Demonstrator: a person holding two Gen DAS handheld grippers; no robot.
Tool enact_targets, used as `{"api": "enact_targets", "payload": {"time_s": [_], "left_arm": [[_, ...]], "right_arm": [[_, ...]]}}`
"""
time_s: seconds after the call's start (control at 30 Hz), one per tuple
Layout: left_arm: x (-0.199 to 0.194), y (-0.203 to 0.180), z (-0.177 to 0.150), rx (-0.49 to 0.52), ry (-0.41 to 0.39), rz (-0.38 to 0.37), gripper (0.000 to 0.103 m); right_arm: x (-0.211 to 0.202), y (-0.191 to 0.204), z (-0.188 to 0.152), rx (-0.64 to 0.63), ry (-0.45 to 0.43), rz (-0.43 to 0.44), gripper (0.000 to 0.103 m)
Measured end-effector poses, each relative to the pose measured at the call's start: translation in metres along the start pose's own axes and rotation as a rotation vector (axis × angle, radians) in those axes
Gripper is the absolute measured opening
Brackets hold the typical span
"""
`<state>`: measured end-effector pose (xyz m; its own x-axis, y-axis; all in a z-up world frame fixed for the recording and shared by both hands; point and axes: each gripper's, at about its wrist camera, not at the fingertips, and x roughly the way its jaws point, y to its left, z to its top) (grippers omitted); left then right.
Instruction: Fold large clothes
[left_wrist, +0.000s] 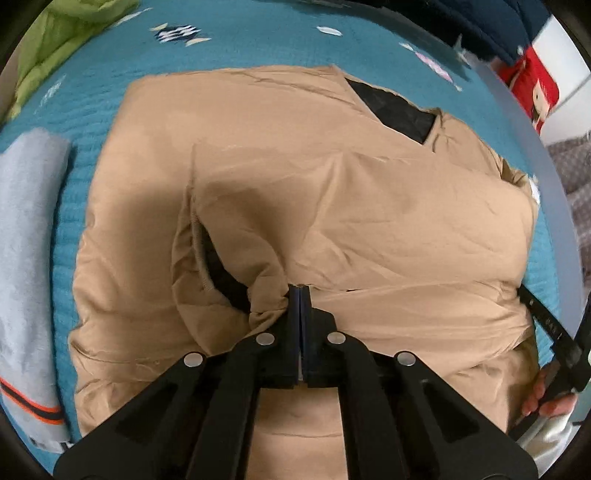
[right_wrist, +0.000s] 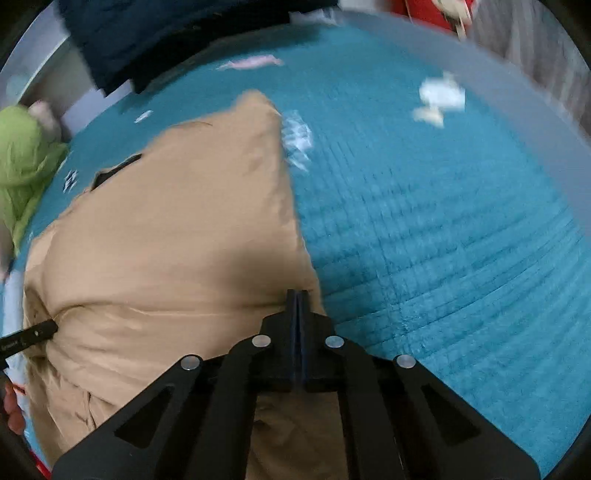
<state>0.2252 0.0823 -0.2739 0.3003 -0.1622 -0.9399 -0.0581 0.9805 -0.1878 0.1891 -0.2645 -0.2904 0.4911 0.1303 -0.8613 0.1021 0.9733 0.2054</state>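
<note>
Grippers two, probably pinching one jacket

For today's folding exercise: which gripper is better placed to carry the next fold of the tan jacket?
Probably left. The left gripper is shut on bunched jacket fabric over its middle; the right gripper sits at the jacket's edge.

Teal quilted bedspread, folded grey towel at its edge, green fabric, navy cloth

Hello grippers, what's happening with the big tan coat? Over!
Left gripper shut on tan coat. Right gripper shut at its edge. Grey folded garment beside it, not blocking.
</note>
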Motion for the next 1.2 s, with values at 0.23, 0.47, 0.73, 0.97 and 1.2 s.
{"api": "enact_targets", "payload": {"time_s": [0.23, 0.47, 0.73, 0.97, 1.2], "left_arm": [[-0.055, -0.039, 0.015, 0.110, -0.144, -0.050, 0.009], [0.003, -0.028, 0.040, 0.042, -0.058, -0.001, 0.013], [-0.006, 0.007, 0.046, 0.011, -0.097, 0.111, 0.007], [0.014, 0.007, 0.051, 0.018, -0.073, 0.114, 0.006], [-0.016, 0.008, 0.051, 0.033, -0.035, 0.074, 0.036]], "right_arm": [[-0.068, 0.056, 0.034, -0.074, -0.177, 0.196, 0.004], [0.000, 0.134, 0.035, -0.168, -0.037, 0.298, 0.003], [-0.005, 0.068, 0.059, -0.064, -0.123, 0.084, 0.000], [0.024, 0.028, 0.063, 0.003, -0.048, 0.060, 0.000], [-0.009, 0.038, 0.073, -0.024, -0.047, 0.062, 0.040]]}}
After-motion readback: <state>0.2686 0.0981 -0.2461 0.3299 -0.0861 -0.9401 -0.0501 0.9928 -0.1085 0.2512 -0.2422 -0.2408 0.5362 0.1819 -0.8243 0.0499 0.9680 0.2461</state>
